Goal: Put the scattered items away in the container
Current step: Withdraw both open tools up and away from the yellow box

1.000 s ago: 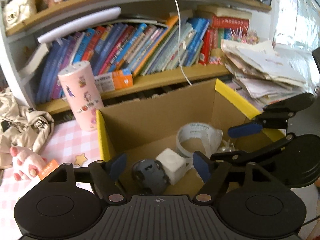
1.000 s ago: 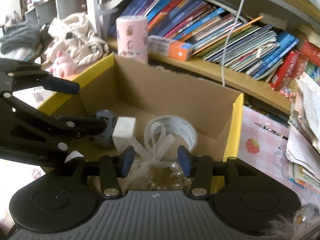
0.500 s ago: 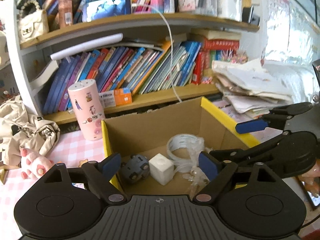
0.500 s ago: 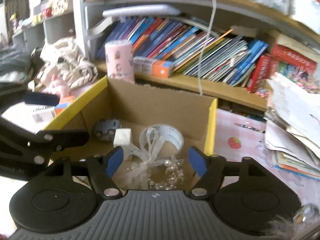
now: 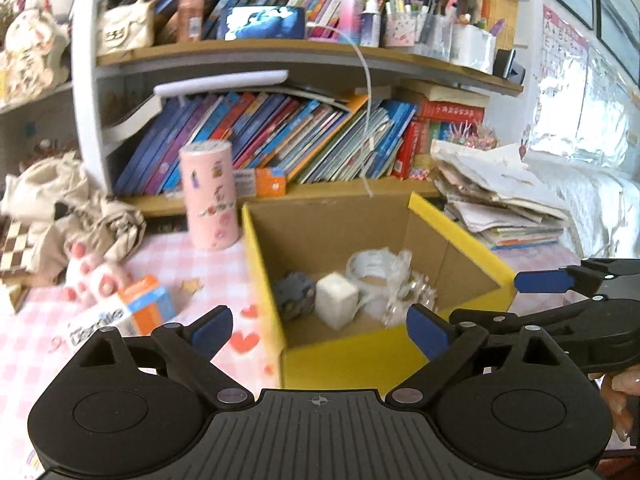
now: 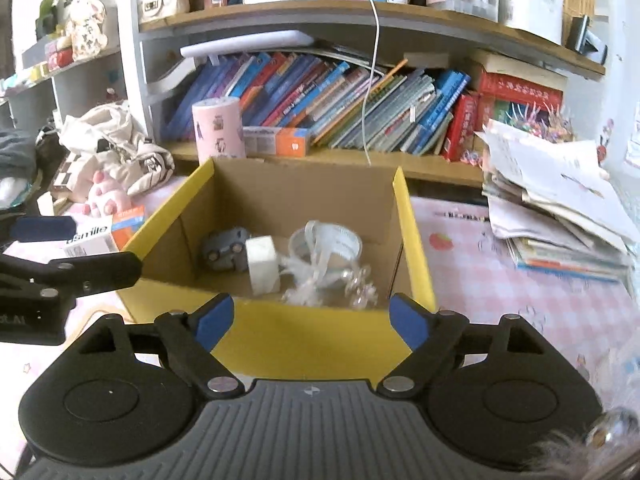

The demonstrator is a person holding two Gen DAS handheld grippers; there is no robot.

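Both my grippers hang in front of the yellow-edged brown cardboard box (image 6: 404,208), and both sets of jaws are opening with nothing between them: the left gripper (image 5: 320,330) and the right gripper (image 6: 312,320) are empty-handed. Inside the box I see a small grey toy car (image 6: 224,250), a white cube-shaped block (image 6: 262,264), a clear roll of tape (image 6: 332,240) and a white ribbon bow strung with pearl beads (image 6: 320,280), all lying loose on the bottom and touching one another. What I judge is left to tidy sits on the pink checked tablecloth (image 5: 192,264) to the left of the box: an orange-and-white toothpaste carton (image 5: 128,314), lying flat, with a pink plush paw toy (image 5: 94,276) just beside it. The carton should be light and stiff, with smooth printed faces that may slip, so I would pinch it across its narrow width near the middle. The plush is soft and will squash; a grip around its body should hold. A tall pink printed cylinder (image 5: 210,196) stands upright near the box's far left corner; it may tip if nudged.
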